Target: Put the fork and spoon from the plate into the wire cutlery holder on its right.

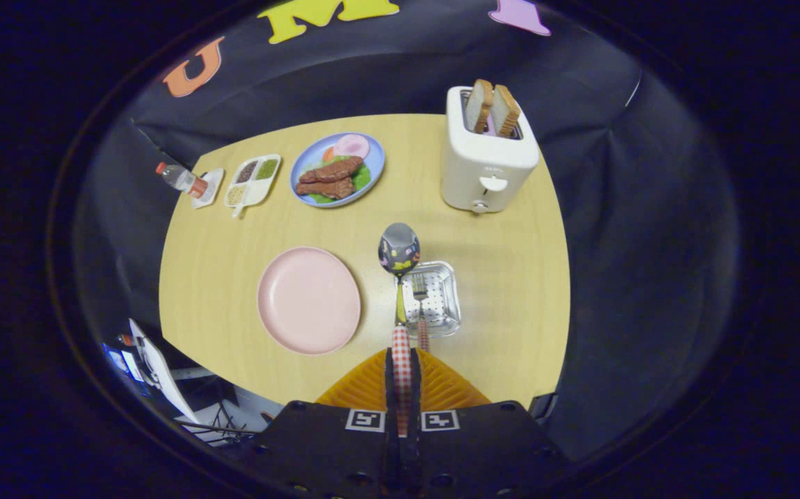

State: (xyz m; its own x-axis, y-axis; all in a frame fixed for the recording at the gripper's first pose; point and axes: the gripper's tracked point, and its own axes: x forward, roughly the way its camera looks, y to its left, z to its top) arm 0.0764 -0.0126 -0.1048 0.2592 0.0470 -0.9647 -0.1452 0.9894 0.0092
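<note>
Between the fingers, the gripper is clamping the checked handle of the spoon, both fingers pressing on it, with the bowl pointing ahead above the tabletop. Just beside it, the fork is standing in the wire cutlery holder, which is sitting toward the tabletop's near edge. The pink plate is lying bare just left of the holder. Along the far edge are sitting a toaster with two bread slices, a blue plate of food, a divided dish and a small bottle.
</note>
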